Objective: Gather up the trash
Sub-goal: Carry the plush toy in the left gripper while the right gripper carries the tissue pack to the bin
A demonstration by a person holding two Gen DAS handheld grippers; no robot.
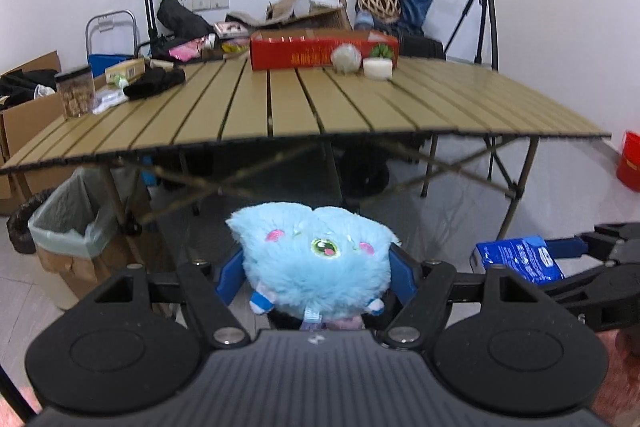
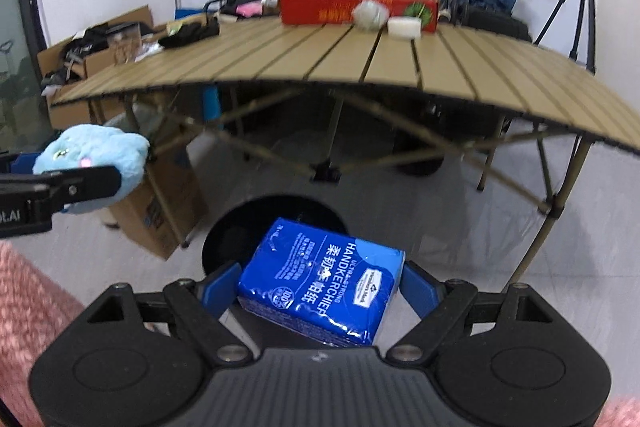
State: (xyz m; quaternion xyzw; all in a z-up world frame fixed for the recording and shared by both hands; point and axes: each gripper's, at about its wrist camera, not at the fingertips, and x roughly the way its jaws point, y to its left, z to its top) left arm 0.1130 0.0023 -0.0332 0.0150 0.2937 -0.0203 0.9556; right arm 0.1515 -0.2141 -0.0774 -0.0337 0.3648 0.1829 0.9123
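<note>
My left gripper (image 1: 318,273) is shut on a fluffy light-blue plush toy (image 1: 316,259), held in the air in front of the slatted table (image 1: 280,107). The plush also shows at the left of the right wrist view (image 2: 92,157). My right gripper (image 2: 320,285) is shut on a blue handkerchief tissue pack (image 2: 320,283), held above a round black bin (image 2: 240,231) on the floor. The pack also shows at the right of the left wrist view (image 1: 520,257). A cardboard box lined with a pale green bag (image 1: 68,223) stands on the floor under the table's left end.
On the table's far side lie a red box (image 1: 320,49), a grey ball (image 1: 346,59), a small potted plant (image 1: 378,61), a black cloth (image 1: 154,83) and a clear jar (image 1: 74,91). Cardboard boxes (image 1: 24,107) stand left, a tripod (image 1: 486,7) right, a red bucket (image 1: 630,161) far right.
</note>
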